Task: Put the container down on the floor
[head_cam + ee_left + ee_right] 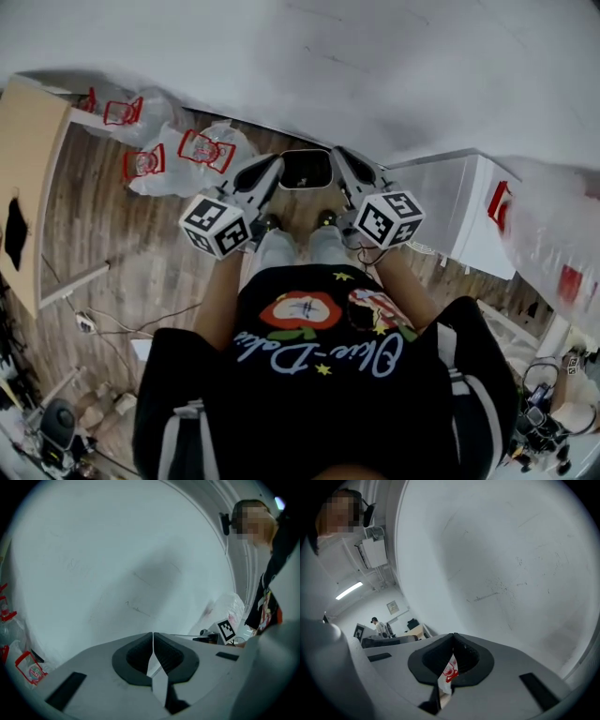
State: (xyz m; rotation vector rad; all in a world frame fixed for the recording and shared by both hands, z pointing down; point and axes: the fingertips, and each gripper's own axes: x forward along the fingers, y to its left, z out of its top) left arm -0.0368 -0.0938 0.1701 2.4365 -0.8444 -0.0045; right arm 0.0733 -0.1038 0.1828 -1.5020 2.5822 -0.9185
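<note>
The container [307,169] hangs in front of the person's chest, slung between the left tool [274,169] and the right tool [339,161]. It is well clear of the wooden floor [141,272] below it. It shows as a dark opening with a pale rim, and what it is made of I cannot tell.

To set it down well, I would judge that both hands should sink together and at the same pace. That keeps the rim level and stops the container swinging toward one side. The bare boards straight beneath the container look like the safest landing spot. The red-printed plastic bags [187,150] lie beyond the container to its left. A white cabinet [450,206] stands to its right, and the white wall [375,66] rises just behind it. Neither grip should be let go until the base rests on the boards.

The left tool's jaws are pressed fully together, and a thin white edge [157,681] is pinched in the seam between them. The right tool's jaws are likewise closed tight, on a thin white strip with red print [449,672]. Each pinched piece appears to belong to its side of the container's rim, so both tools seem to carry it.
</note>
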